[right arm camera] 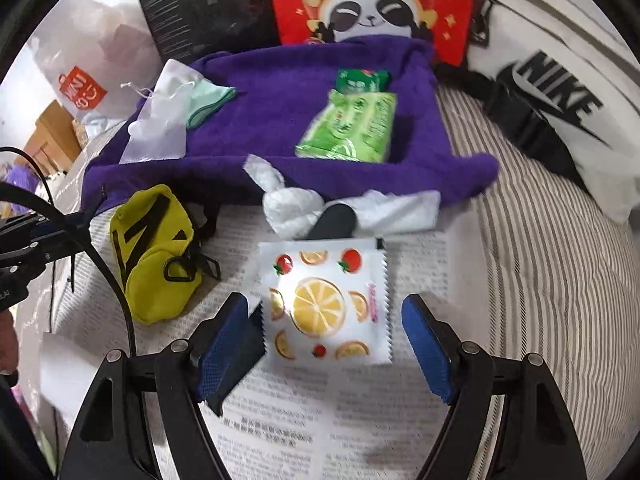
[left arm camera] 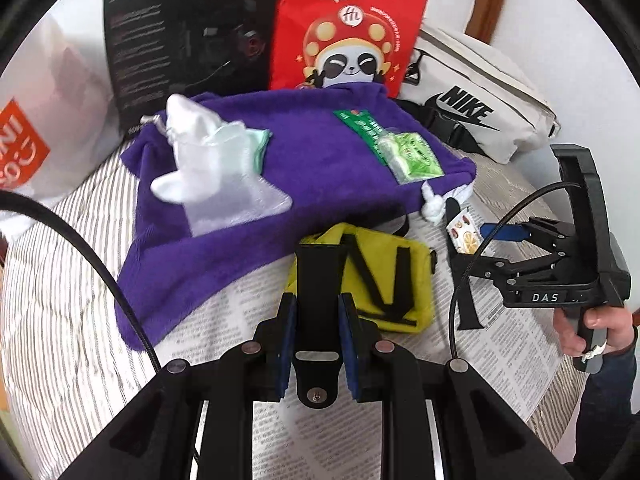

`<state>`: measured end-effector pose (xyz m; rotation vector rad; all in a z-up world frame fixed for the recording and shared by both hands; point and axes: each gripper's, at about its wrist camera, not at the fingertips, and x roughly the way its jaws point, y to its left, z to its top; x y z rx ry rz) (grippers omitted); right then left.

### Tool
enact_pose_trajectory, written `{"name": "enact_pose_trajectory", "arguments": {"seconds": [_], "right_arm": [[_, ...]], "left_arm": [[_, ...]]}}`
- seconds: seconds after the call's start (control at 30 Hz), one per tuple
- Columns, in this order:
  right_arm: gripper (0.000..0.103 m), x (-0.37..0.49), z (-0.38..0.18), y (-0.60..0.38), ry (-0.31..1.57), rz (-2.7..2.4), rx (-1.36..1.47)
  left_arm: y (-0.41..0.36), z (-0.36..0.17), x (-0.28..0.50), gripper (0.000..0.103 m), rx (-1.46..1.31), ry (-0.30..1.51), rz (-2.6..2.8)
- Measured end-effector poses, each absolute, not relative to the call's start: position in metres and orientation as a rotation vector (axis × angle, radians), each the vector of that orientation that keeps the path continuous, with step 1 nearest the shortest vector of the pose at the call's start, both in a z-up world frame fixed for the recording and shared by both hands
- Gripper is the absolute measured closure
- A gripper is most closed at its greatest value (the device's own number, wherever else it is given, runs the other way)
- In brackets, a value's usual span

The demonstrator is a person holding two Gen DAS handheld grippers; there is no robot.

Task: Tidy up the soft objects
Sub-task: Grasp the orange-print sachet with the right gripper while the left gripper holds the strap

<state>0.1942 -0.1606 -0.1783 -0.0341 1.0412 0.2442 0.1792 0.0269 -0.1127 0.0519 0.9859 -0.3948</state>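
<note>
— Starting with the right gripper (right arm camera: 326, 304): spread wide, clamping nothing.

— And between its blue pads (right arm camera: 424, 340)?

— Straddling a fruit-print sachet (right arm camera: 320, 320), flat on the newsprint-patterned sheet (right arm camera: 280, 420). Well clear of the sachet on the right side; on the left, close to its serrated edge, maybe touching.

— Now the left gripper (left arm camera: 317, 308).

— Drawn nearly together, pressed against a black strip (left arm camera: 320, 272) running up between the pads. Hard to say whether part of the tool or something gripped, so cannot tell.

— Beyond that?

— Pointed at a yellow pouch (left arm camera: 384, 276) with black straps, lying on the same printed sheet, just beside the near edge of a purple fleece bag (left arm camera: 320, 168).

— And on the purple bag?

— To the left, a white mesh pouch (left arm camera: 200, 160) with a pale green cloth (right arm camera: 208, 100) tucked at its side. To the right, a green wipes pack (left arm camera: 408, 156). At the near right corner, a knotted white drawstring (right arm camera: 288, 204), just beyond the sachet.

— Behind all that?

— Propped upright: a black box (left arm camera: 188, 36) and a red panda bag (left arm camera: 348, 28), side by side. Off to the right, a white Nike bag (left arm camera: 480, 100) on the striped bedding (left arm camera: 60, 280).
</note>
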Motion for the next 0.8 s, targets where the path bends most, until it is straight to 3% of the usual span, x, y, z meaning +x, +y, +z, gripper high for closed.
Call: {"name": "enact_pose_trajectory", "arguments": {"seconds": [0.07,0.17,0.2,0.3,0.8], "right_arm": [[0.028,0.194,-0.181,-0.153,1.022,0.236,-0.095],[0.056,0.191,-0.178,-0.152,0.994,0.254,-0.093],[0.061,0.191,-0.176,-0.157,1.003,0.260,-0.067],[0.066,0.189,-0.173,-0.170,1.012,0.273,-0.013],[0.067,0.169,-0.144,-0.193,0.985,0.264,0.024]], "left_arm": [[0.030,-0.116,0.178,0.083,0.043,0.993,-0.387],[0.034,-0.120,0.177,0.083,0.028,1.000,-0.378],[0.034,-0.121,0.176,0.083,0.025,1.002,-0.378],[0.035,-0.123,0.175,0.083,0.025,1.004,-0.377],[0.054,-0.116,0.170,0.083,-0.040,0.974,-0.358]]}}
